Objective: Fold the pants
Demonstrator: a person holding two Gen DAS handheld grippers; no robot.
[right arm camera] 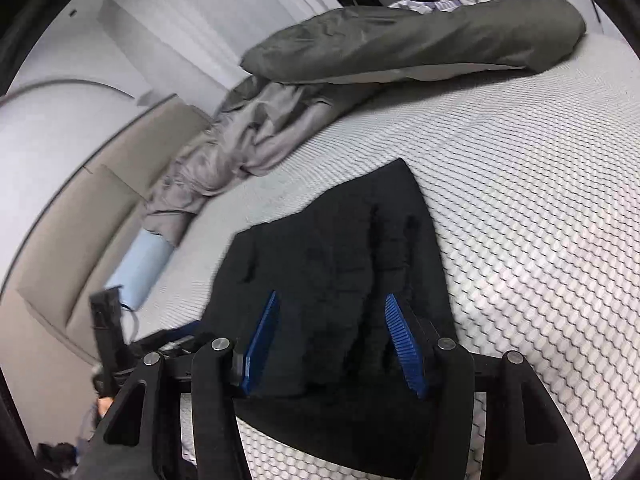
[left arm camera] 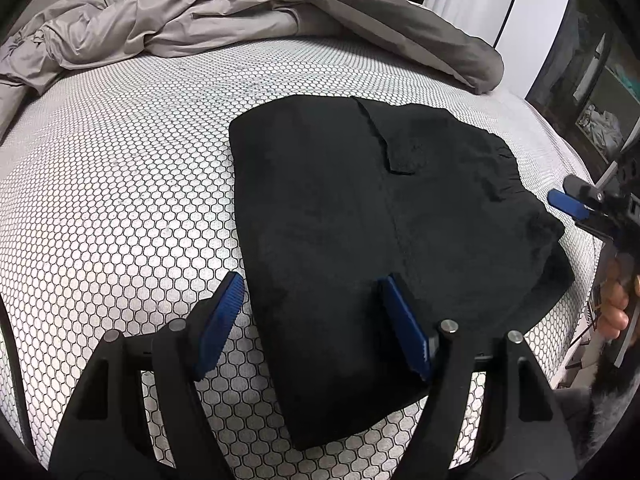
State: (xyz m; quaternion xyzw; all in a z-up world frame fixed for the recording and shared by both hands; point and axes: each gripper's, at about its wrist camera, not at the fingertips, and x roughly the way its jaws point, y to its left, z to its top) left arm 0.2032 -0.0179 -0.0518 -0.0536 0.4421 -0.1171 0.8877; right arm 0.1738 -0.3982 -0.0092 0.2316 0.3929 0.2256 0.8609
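The black pants (left arm camera: 384,248) lie folded into a compact bundle on the white honeycomb-patterned mattress (left arm camera: 120,200). My left gripper (left arm camera: 310,322) is open and empty, hovering over the bundle's near left edge, one blue pad over the mattress and one over the cloth. The right gripper (left arm camera: 568,204) shows at the right edge of this view, beside the pants' waistband. In the right wrist view my right gripper (right arm camera: 330,346) is open and empty just above the pants (right arm camera: 340,248), with the mattress (right arm camera: 540,200) around them. The left gripper's body shows at lower left (right arm camera: 108,332).
A rumpled grey sheet (left arm camera: 132,28) and a dark grey duvet (left arm camera: 380,12) lie at the far side of the mattress. A beige headboard (right arm camera: 72,216) and a light blue pillow (right arm camera: 140,268) sit to the left. Shelving (left arm camera: 592,92) stands beyond the bed's right edge.
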